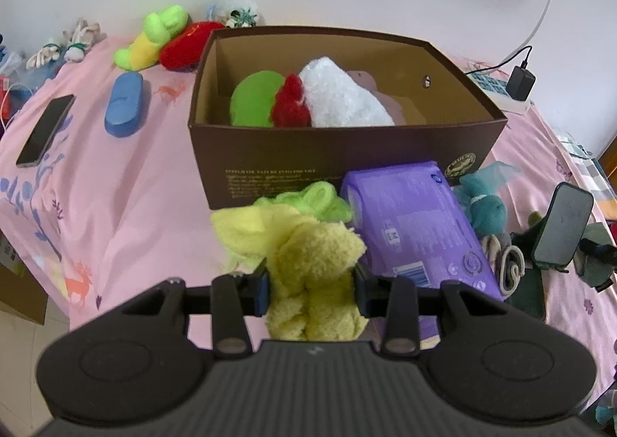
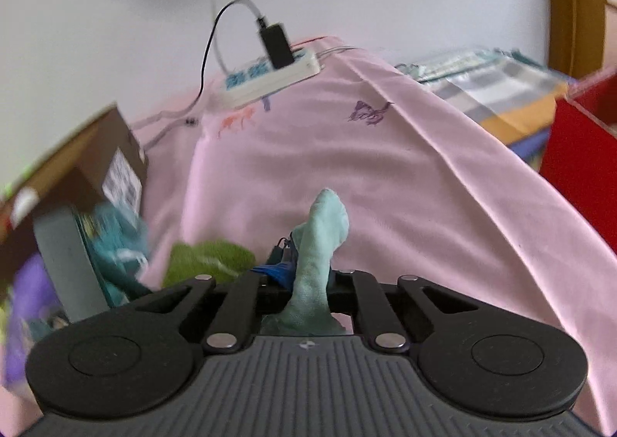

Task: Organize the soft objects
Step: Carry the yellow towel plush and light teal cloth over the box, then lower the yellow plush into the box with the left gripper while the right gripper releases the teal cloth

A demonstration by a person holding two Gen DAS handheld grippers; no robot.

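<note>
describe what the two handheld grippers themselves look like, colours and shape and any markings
Both look alike. The left gripper has a grey ribbed body with a small pale logo, two round black discs at the sides, black linkage bars with silver pivot pins, and black fingers with blue pads. The right gripper matches. No hands or sleeves show.

Left hand-held gripper (image 1: 311, 288) clamped on yellow cloth (image 1: 308, 263); right hand-held gripper (image 2: 308, 279) pinching pale green sock (image 2: 320, 244).

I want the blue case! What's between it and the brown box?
Only bare pink sheet, with a small orange deer print. The left wrist view shows the blue case lying left of the brown box, apart from it.
</note>
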